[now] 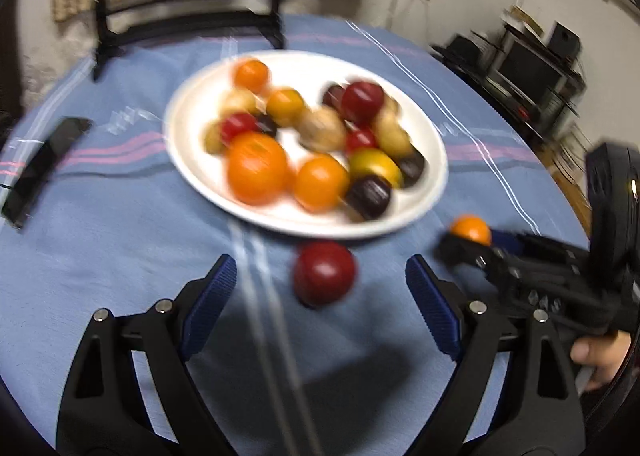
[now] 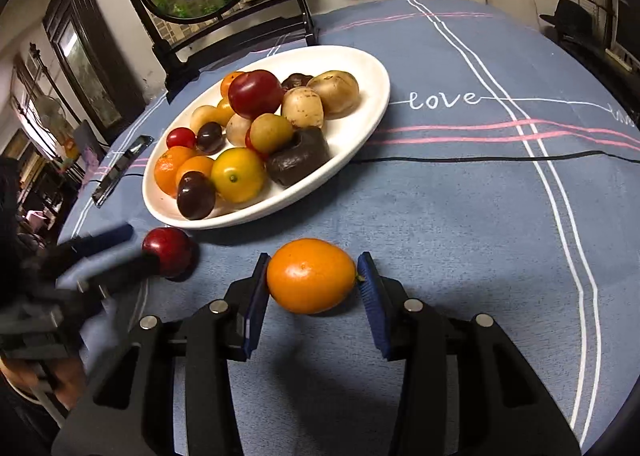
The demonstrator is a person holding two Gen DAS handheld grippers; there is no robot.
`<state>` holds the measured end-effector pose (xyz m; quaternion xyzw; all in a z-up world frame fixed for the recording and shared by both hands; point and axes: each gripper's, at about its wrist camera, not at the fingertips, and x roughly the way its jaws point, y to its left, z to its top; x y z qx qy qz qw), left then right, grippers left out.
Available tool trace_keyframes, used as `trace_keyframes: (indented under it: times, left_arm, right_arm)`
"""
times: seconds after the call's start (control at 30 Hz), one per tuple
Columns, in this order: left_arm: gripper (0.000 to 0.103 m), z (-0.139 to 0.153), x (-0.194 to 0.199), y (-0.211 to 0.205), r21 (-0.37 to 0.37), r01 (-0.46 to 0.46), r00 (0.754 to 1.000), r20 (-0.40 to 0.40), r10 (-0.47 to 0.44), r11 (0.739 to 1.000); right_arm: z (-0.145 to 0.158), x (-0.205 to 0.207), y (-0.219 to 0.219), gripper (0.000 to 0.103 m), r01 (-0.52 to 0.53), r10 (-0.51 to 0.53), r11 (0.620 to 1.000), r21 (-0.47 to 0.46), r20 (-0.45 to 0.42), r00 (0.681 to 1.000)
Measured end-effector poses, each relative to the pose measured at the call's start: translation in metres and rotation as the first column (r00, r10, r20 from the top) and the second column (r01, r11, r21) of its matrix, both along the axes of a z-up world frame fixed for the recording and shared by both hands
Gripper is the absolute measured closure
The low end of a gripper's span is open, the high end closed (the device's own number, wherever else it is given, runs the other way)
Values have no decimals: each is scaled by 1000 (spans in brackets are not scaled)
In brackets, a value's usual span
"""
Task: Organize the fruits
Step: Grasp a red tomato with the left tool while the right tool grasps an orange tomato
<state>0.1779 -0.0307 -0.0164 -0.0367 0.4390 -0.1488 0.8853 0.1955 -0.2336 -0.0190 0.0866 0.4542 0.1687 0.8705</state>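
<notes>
Left wrist view, blurred: left gripper (image 1: 320, 284) spread wide w/ nothing held; red fruit (image 1: 324, 273) lies on the blue cloth (image 1: 120, 224) between its fingers, slightly ahead, just short of the white plate (image 1: 432, 160); round, dark red, glossy. Right wrist view: right gripper (image 2: 313, 280) brackets the orange (image 2: 311, 275), pads at both ends, long axis across fingers; grip vs. just touching: can't tell. Orange smooth, oval, resting on cloth near plate
</notes>
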Motion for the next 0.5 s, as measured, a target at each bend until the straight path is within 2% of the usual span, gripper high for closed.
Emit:
trace_keyframes:
  times: [0.13,0.3,0.5]
  left_arm:
    - [15,-7,0,-9,73,-10,1000,23,9,997]
    - [16,-17,4,-9,79,-17,1000,-6,17,997]
    - [37,-24,6,-9,122,-27,1000,16,25,992]
  right_arm:
    - [3,-3,-1,58,2,-2,1000,8,9,1000]
    - [4,-6,2,58,-18,18,1000,8,22,1000]
    - [6,-9,1,58,-22,22,1000,15,35,999]
